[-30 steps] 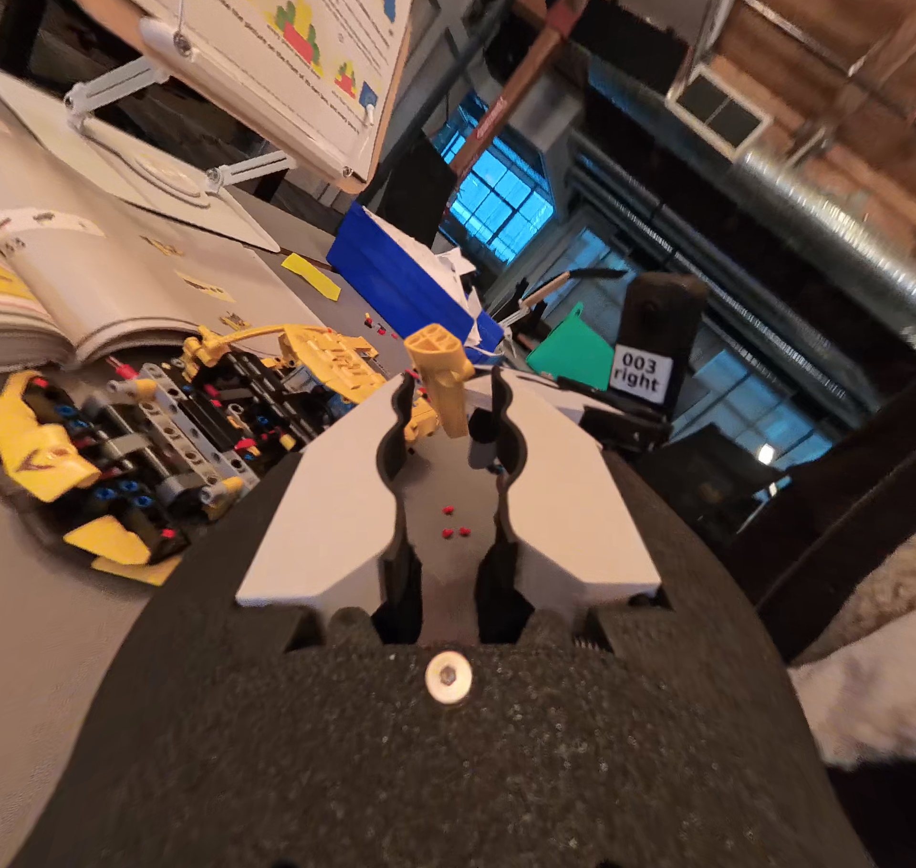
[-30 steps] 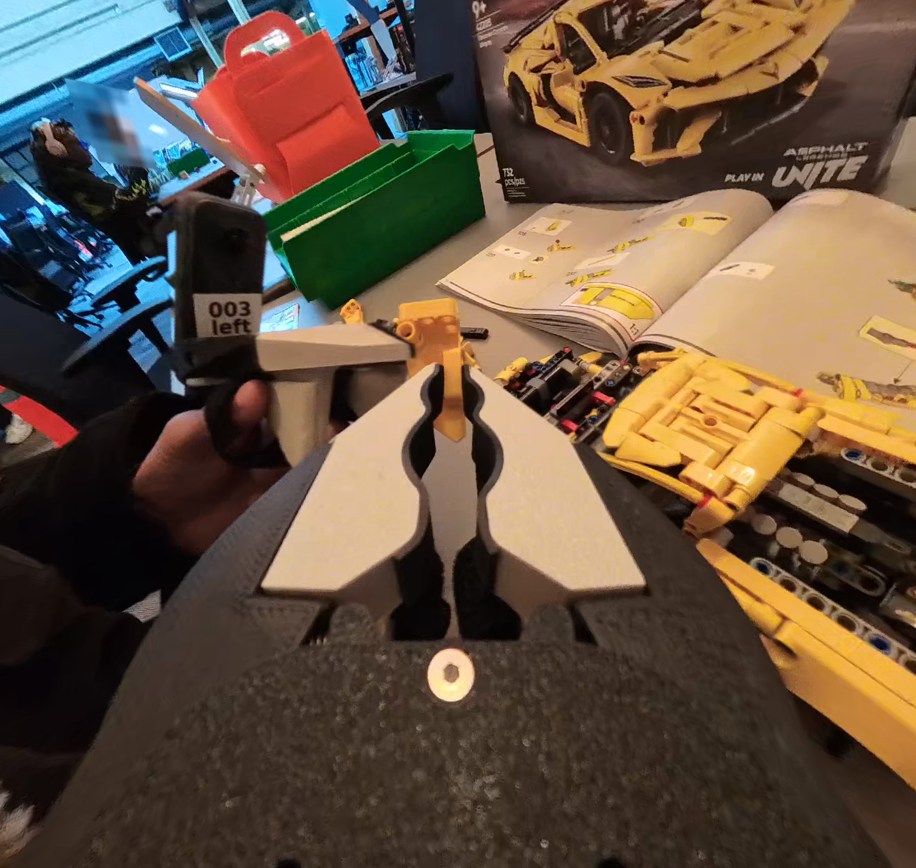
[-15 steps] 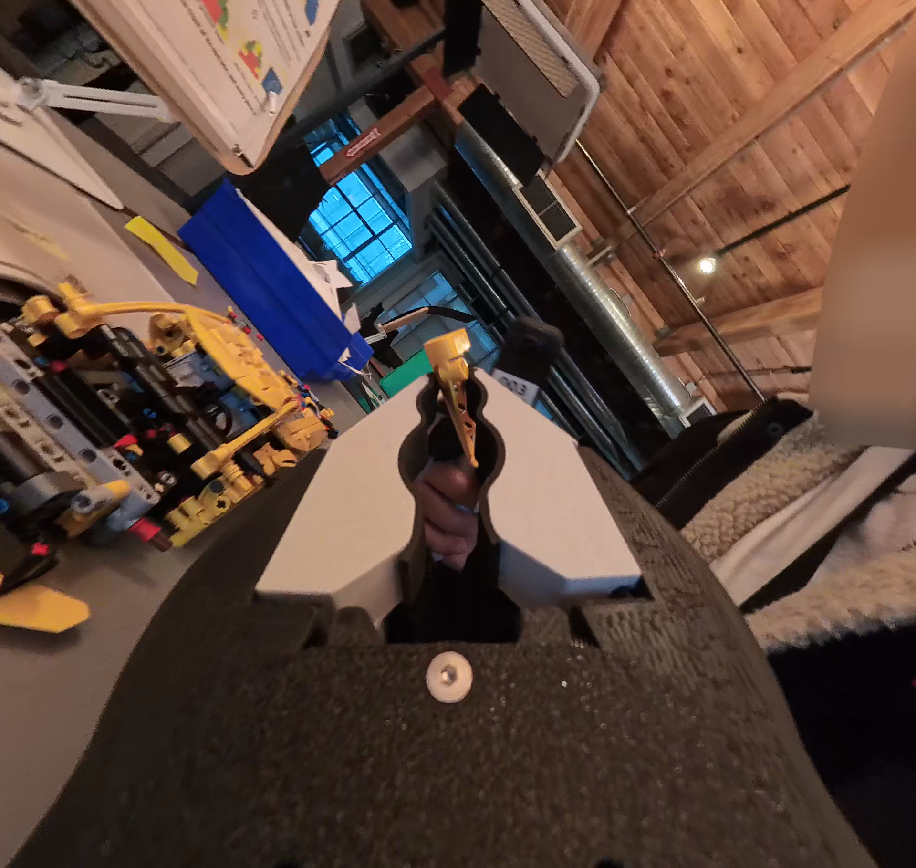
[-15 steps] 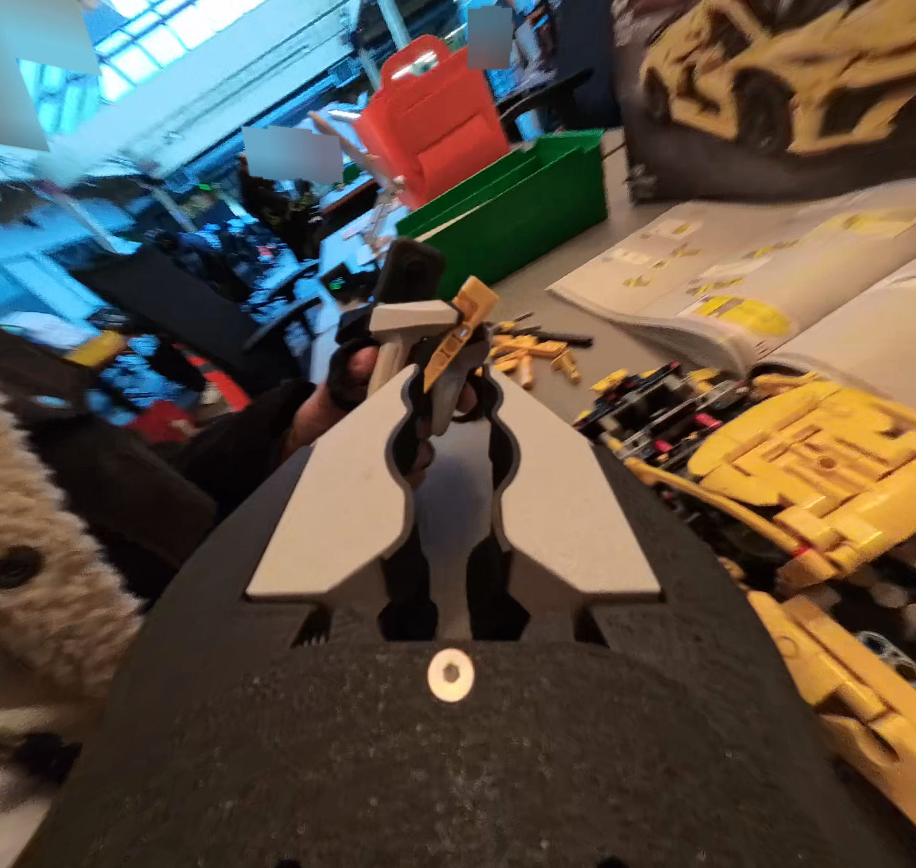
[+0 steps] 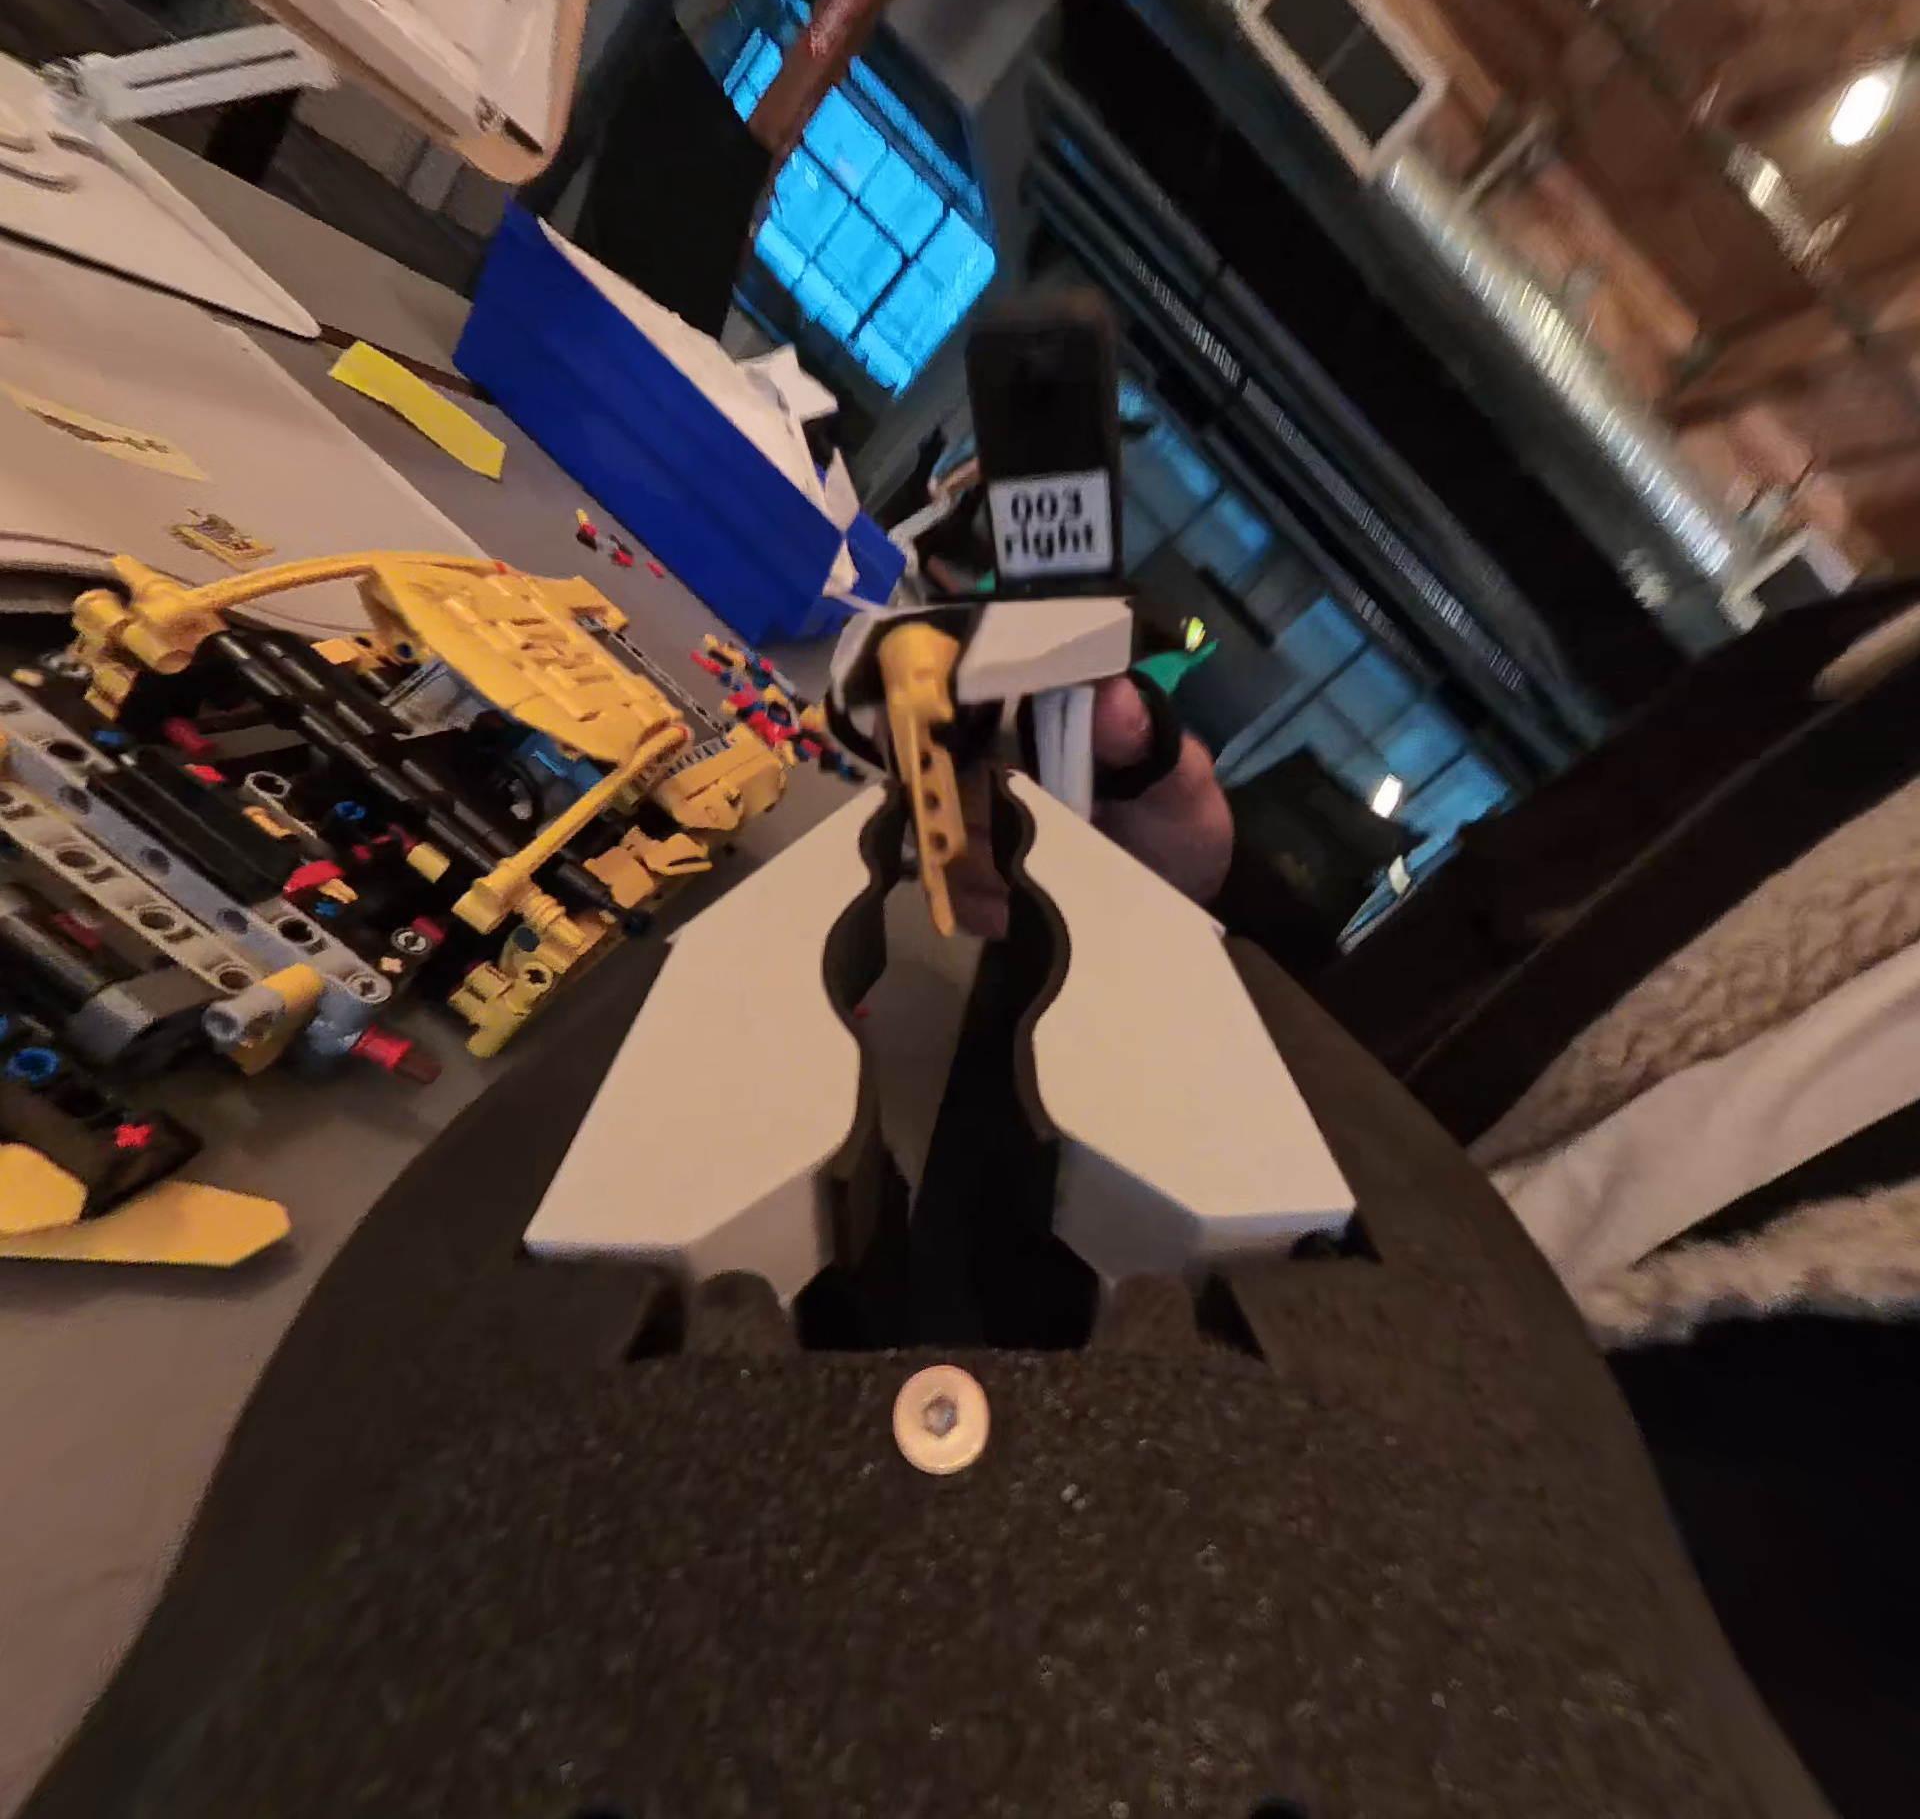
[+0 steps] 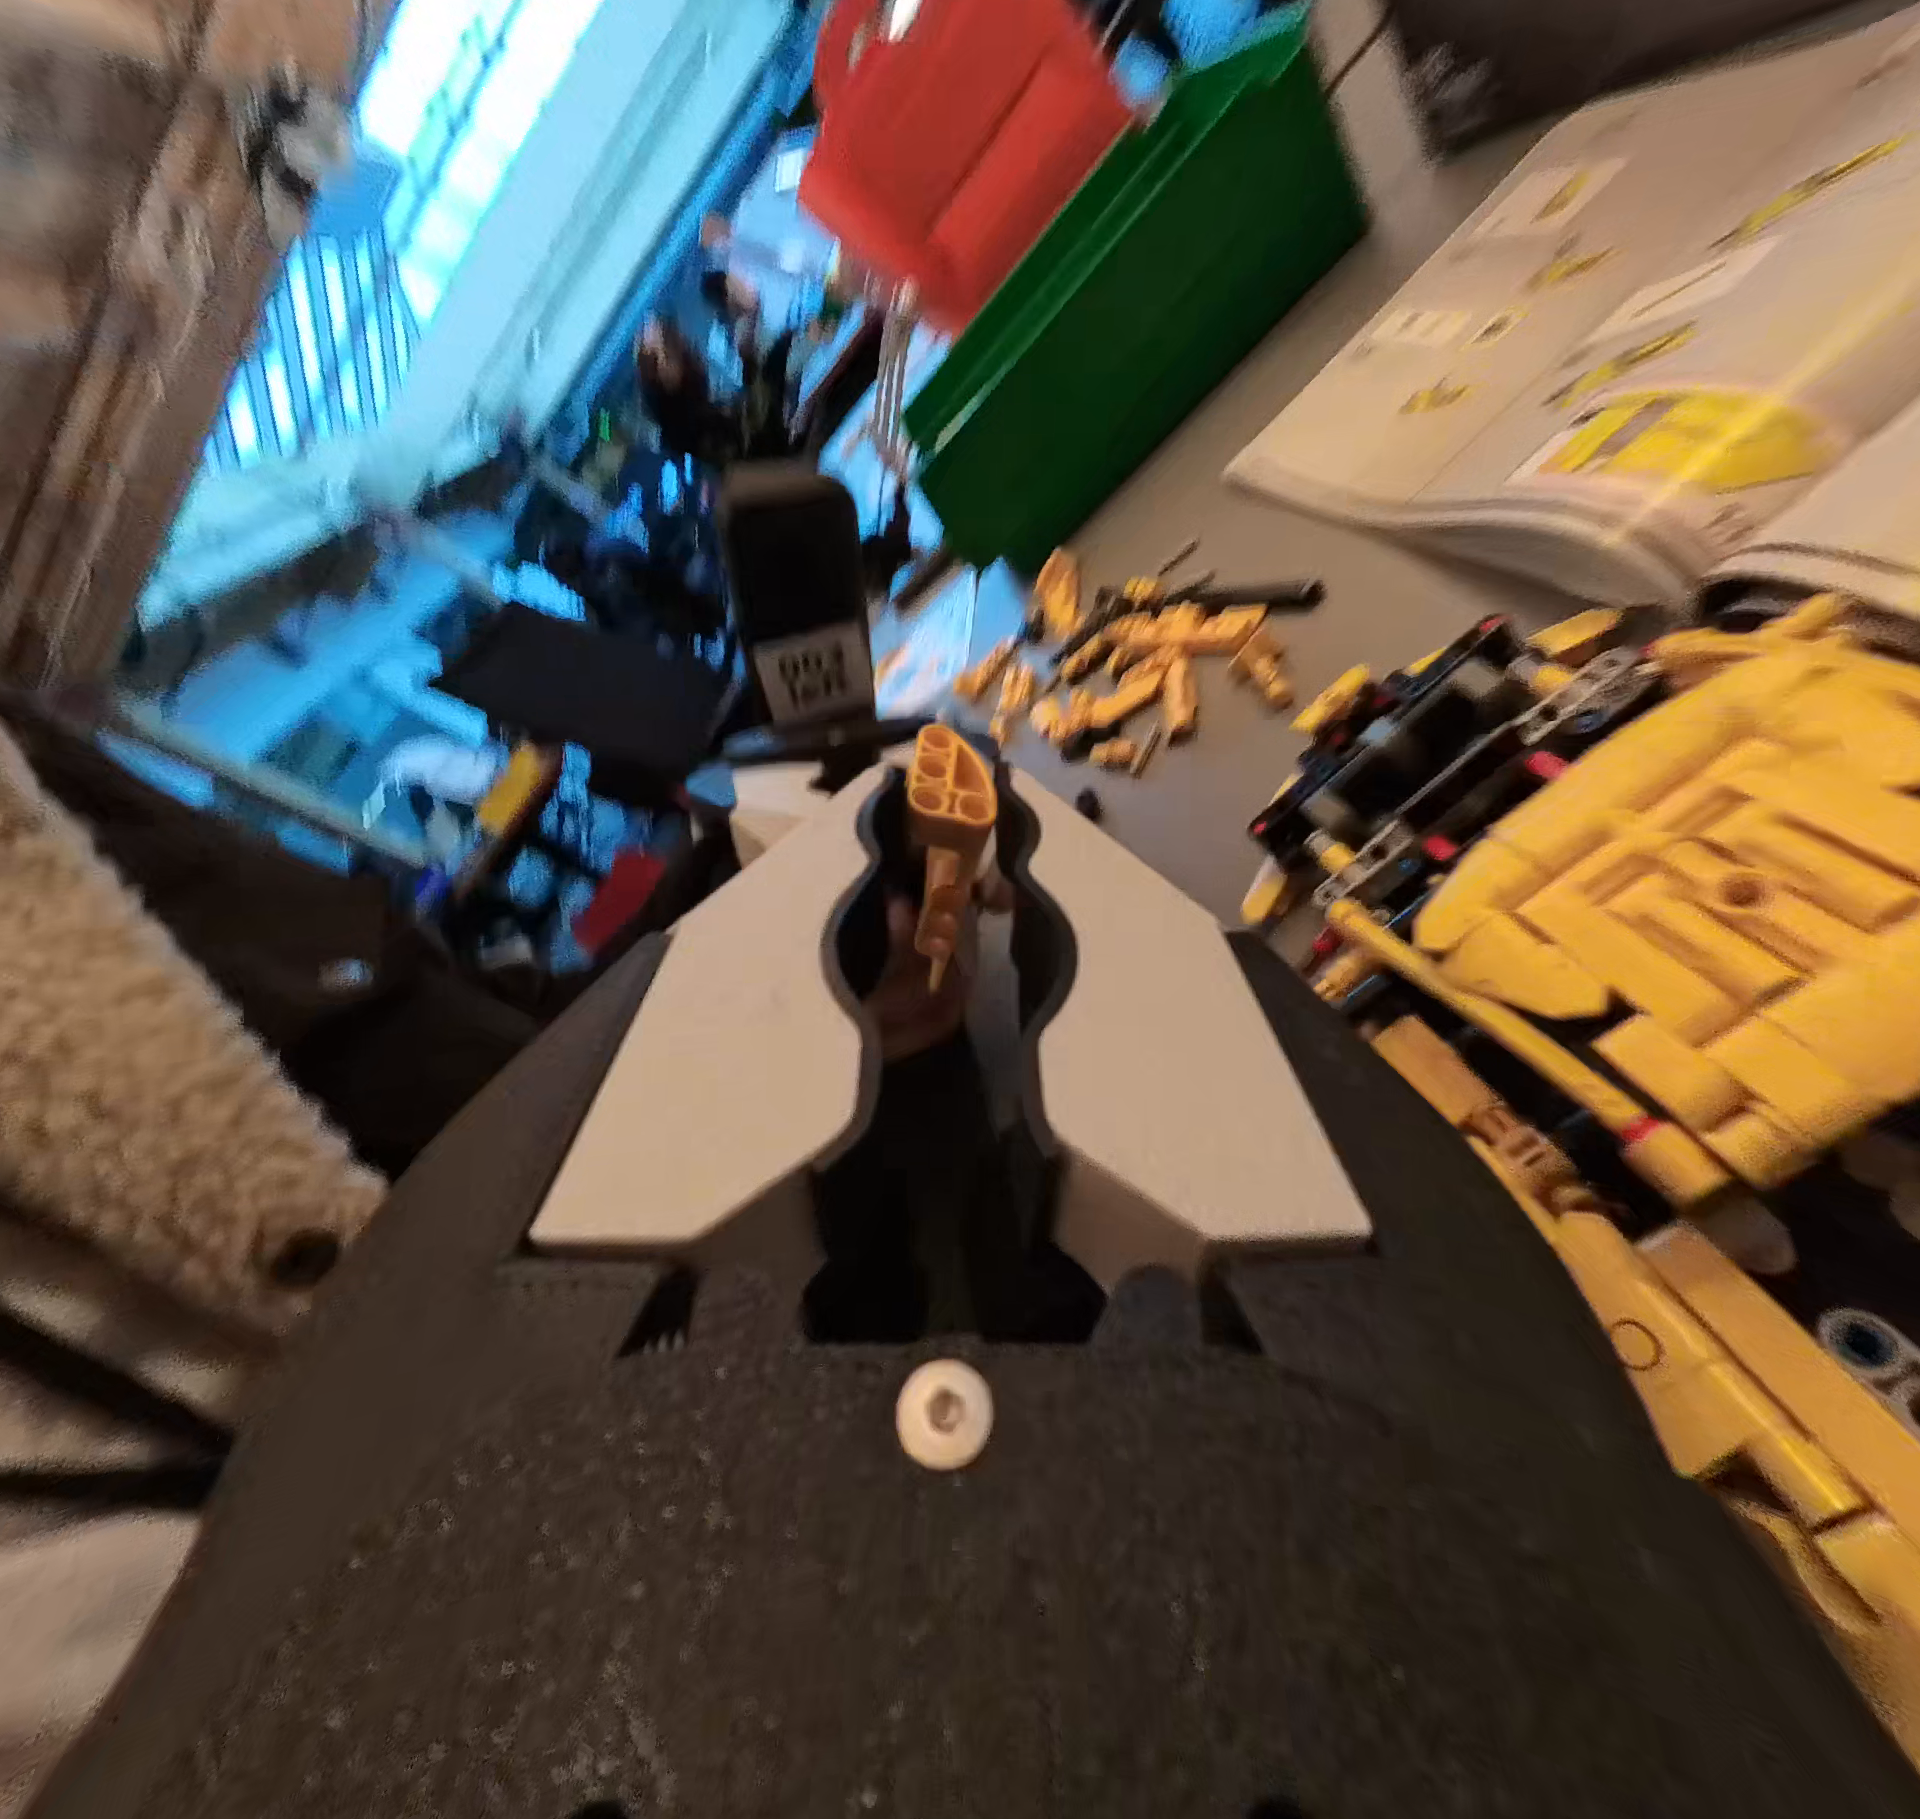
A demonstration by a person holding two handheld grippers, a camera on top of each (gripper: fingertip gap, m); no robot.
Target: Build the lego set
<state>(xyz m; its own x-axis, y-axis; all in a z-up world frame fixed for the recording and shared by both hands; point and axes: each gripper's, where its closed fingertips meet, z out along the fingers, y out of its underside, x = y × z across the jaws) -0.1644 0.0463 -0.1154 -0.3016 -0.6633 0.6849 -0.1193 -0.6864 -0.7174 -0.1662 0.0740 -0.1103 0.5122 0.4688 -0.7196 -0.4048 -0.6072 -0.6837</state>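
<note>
Handover: yellow beam [image 5: 923, 782], long axis twelve-to-six, clamped in right gripper [image 6: 945, 798], twelve o'clock of left gripper [image 5: 948, 801], jaws slightly parted, empty.

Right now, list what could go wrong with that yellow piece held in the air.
1. The right tool pinches the yellow piece only at its wide end; a slip could drop it among the loose parts.
2. Its thin end hangs between the left tool's fingers, which could knock it askew.
</note>
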